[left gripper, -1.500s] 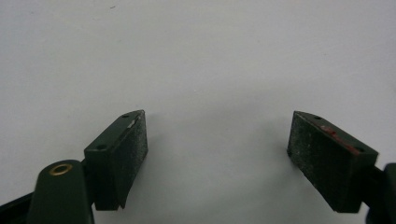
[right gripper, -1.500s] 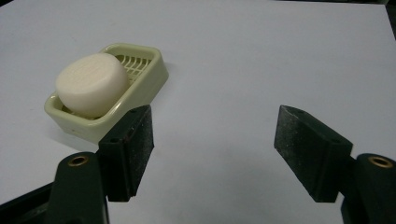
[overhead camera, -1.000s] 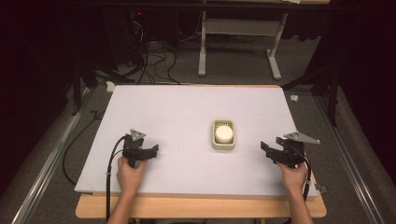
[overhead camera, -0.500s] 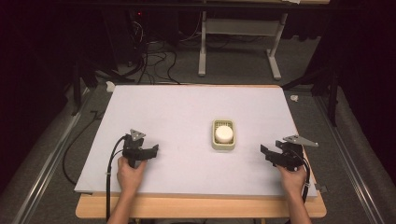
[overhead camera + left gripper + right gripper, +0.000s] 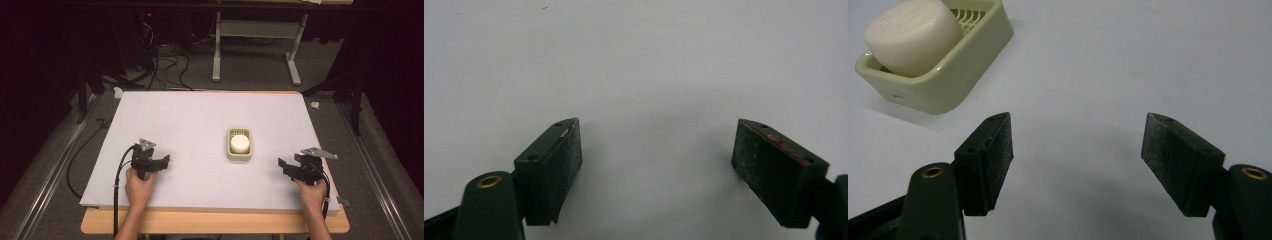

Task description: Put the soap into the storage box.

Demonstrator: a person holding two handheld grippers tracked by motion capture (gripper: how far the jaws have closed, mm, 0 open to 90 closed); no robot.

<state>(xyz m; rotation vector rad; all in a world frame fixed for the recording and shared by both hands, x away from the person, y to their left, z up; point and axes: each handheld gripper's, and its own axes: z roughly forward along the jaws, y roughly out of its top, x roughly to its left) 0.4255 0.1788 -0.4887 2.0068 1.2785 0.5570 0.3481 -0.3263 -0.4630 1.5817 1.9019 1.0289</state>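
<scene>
A pale green soap dish [image 5: 230, 153] sits right of the middle of the white table sheet, with a white bar of soap [image 5: 240, 143] in it. My left gripper [image 5: 163, 161] rests near the front left of the sheet; its jaws stand open over bare sheet [image 5: 656, 150]. My right gripper [image 5: 283, 165] is near the front right, pointing left toward the dish, and is open with nothing between its jaws [image 5: 1077, 145]. In the right gripper view the soap [image 5: 913, 35] and dish [image 5: 948, 87] lie ahead at the upper left, apart from the jaws.
The white sheet [image 5: 200, 120] covers a wooden table whose front edge [image 5: 215, 222] shows below it. Beyond the far edge are cables on the floor [image 5: 165, 65] and a white desk frame [image 5: 255, 30]. Metal rails run along both sides.
My right gripper has shifted slightly toward the front edge of the table. The left gripper, the dish and the soap have kept still.
</scene>
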